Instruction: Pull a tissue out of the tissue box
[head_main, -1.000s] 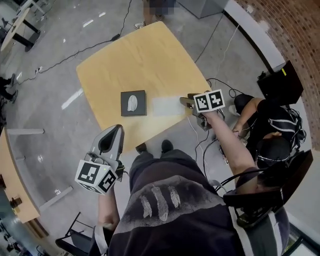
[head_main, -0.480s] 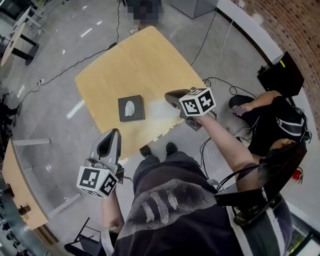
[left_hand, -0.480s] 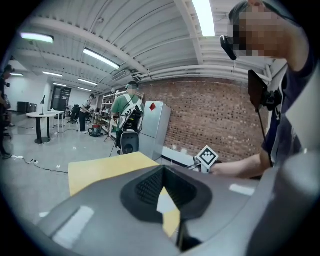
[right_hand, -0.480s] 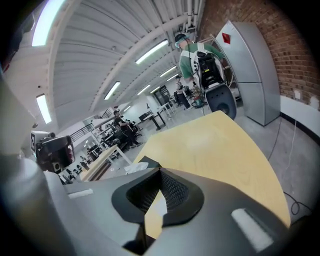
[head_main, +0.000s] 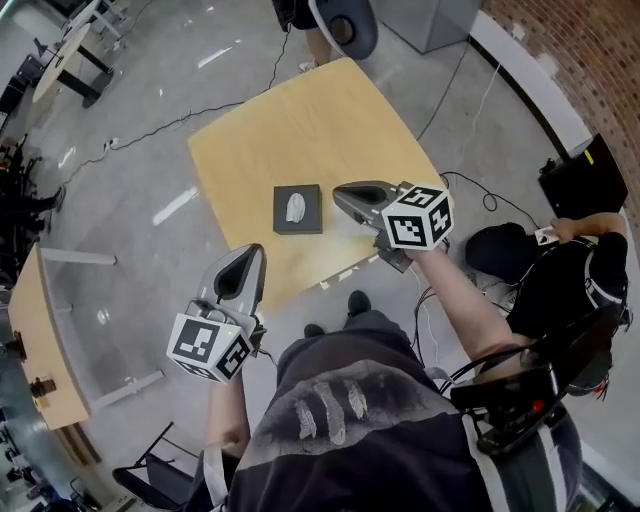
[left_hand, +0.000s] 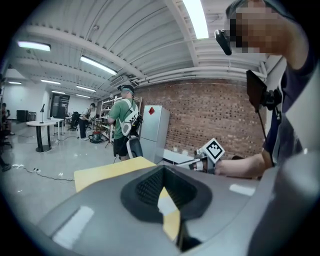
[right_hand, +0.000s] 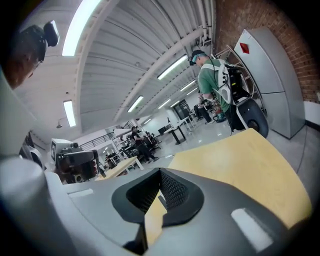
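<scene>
A dark grey tissue box (head_main: 298, 209) sits on the yellow table (head_main: 300, 120), with a white tissue (head_main: 294, 207) poking from its top slot. My right gripper (head_main: 343, 198) hovers above the table just right of the box, its jaws shut with nothing between them (right_hand: 159, 192). A pale flat sheet (head_main: 345, 229) lies on the table beneath it, mostly hidden. My left gripper (head_main: 240, 272) is held off the table's near edge, shut and empty (left_hand: 162, 182). The left gripper view looks over the table (left_hand: 102, 172) at the right gripper's marker cube (left_hand: 214, 149).
Cables (head_main: 160, 115) run across the grey floor behind the table. A person sits at the right (head_main: 560, 270) by a brick wall (head_main: 590, 60). Another wooden table (head_main: 35, 340) stands at the left. A person in a green shirt (left_hand: 122, 125) stands beyond the table near a grey cabinet (left_hand: 152, 132).
My right gripper has shut, risen off the table's right edge and moved left toward the box. The left gripper has stayed about where it was. The pale sheet remains on the table.
</scene>
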